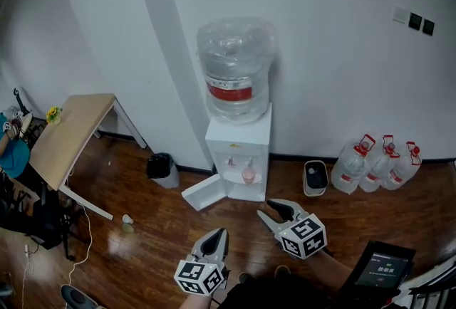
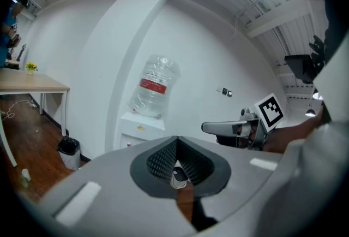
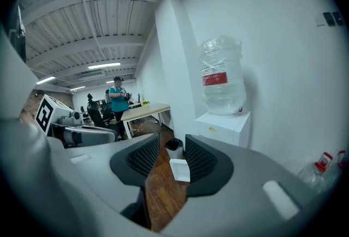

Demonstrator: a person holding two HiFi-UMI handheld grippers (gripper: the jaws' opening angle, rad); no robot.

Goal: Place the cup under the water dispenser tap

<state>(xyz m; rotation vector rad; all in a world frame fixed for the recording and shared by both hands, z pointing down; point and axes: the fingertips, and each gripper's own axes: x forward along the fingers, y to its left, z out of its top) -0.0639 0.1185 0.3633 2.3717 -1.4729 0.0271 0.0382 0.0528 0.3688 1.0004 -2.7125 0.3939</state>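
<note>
Under the taps, in the recess of the water dispenser point(image 1: 239, 140), stands the cup point(image 1: 248, 174). It is pinkish, small in frame, and upright as far as can be judged, long axis vertical. Its rim cannot be made out.

The dispenser is a white box-shaped cabinet carrying an inverted clear plastic bottle point(image 1: 236, 69) with a red label. Its lower door point(image 1: 203, 194) hangs open over the glossy wood-plank floor point(image 1: 157, 243). A black bin point(image 1: 162, 169) stands at its left and a white bin point(image 1: 315, 178) at its right, with three clear jugs point(image 1: 377, 165) further right.

Both grippers are well apart from the cup. The left gripper point(image 1: 221, 233) has its ribbed dark pads meeting at the tips, nothing gripped. The right gripper point(image 1: 268, 208) has its jaws apart with only floor showing between them.

Only the head view shows the cup; both gripper views have the recess hidden behind their own jaws. The right gripper view alone shows a person point(image 3: 116, 98) beyond the wooden table point(image 3: 144, 111).
</note>
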